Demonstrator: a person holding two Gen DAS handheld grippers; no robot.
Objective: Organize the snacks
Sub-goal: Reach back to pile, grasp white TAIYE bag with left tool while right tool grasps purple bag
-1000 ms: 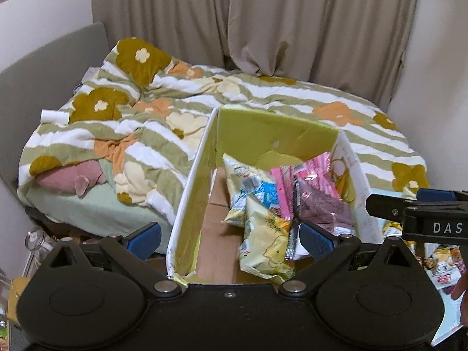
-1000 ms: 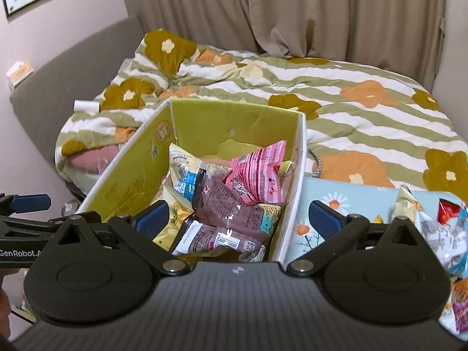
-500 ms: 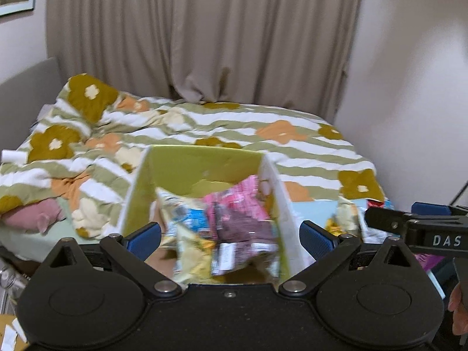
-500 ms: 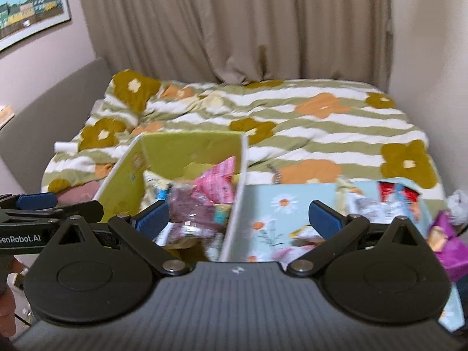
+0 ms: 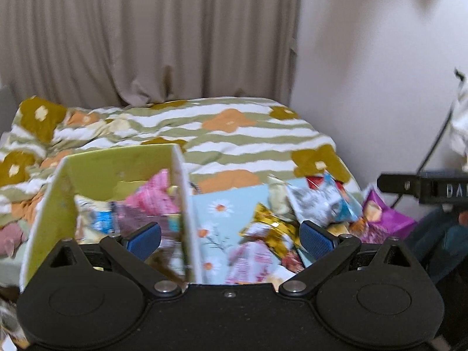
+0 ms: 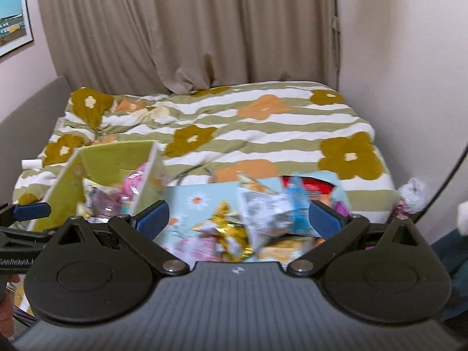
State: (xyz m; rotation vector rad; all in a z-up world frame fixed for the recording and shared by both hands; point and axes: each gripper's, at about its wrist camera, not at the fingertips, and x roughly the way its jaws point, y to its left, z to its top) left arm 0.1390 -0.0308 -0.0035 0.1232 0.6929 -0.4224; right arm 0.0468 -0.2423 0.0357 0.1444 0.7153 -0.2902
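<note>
A green cardboard box (image 5: 96,172) holds several snack packets, a pink one (image 5: 153,196) on top; it also shows in the right wrist view (image 6: 117,155). Right of it, loose snack packets lie on a light-blue flowered sheet (image 5: 231,207): a gold one (image 5: 269,226), a silver-blue one (image 5: 321,201), a purple one (image 5: 380,219). My left gripper (image 5: 231,238) is open and empty, raised in front of the box's right wall. My right gripper (image 6: 238,219) is open and empty above the loose pile (image 6: 263,207).
A bed with a striped flowered duvet (image 6: 263,122) lies behind the box. Beige curtains (image 5: 146,38) hang at the back, a white wall (image 5: 365,73) stands at the right. A grey headboard (image 6: 32,108) is at the left.
Both grippers have lifted and swung right, away from the green box towards the loose snack pile. Both stayed open and empty. The views are blurred by motion.
</note>
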